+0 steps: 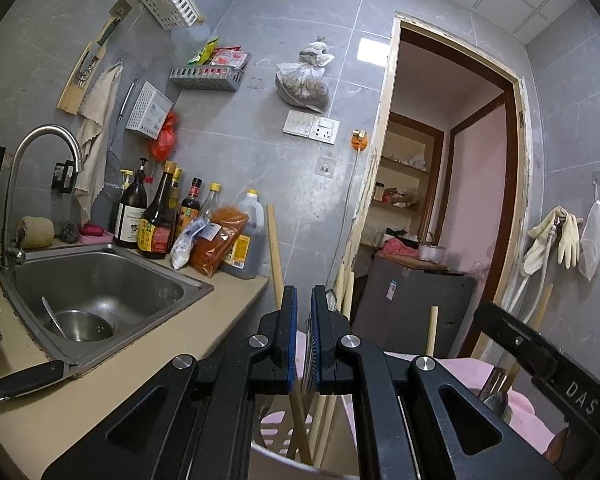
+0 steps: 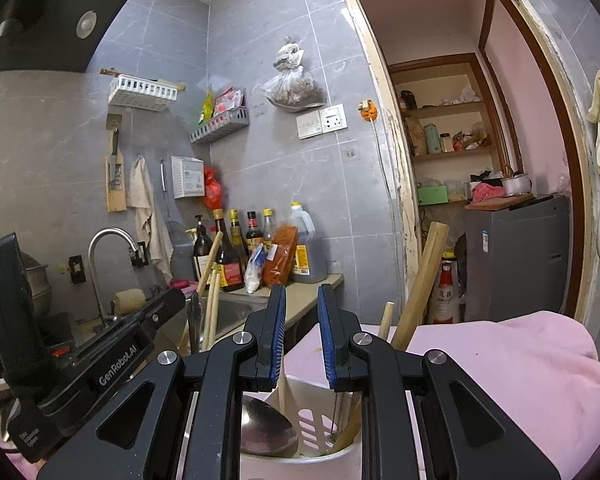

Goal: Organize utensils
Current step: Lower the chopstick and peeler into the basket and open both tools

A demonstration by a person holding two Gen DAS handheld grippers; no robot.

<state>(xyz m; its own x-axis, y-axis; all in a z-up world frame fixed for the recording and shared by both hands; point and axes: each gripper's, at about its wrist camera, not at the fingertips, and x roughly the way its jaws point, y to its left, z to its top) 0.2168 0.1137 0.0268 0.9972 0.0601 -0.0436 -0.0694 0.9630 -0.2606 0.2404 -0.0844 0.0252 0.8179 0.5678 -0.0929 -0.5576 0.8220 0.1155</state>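
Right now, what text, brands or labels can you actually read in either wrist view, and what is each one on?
"GenRobot.AI": on the side of the left gripper body, right wrist view.
"DAS": partial letters on the right gripper body, left wrist view.
Small white print low on the left gripper's body: too small to read.
Labels on the sauce bottles, oil jug and red bottle: too blurred to read.

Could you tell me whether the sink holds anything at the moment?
Not empty: the sink holds a steel bowl with a spoon resting in it.
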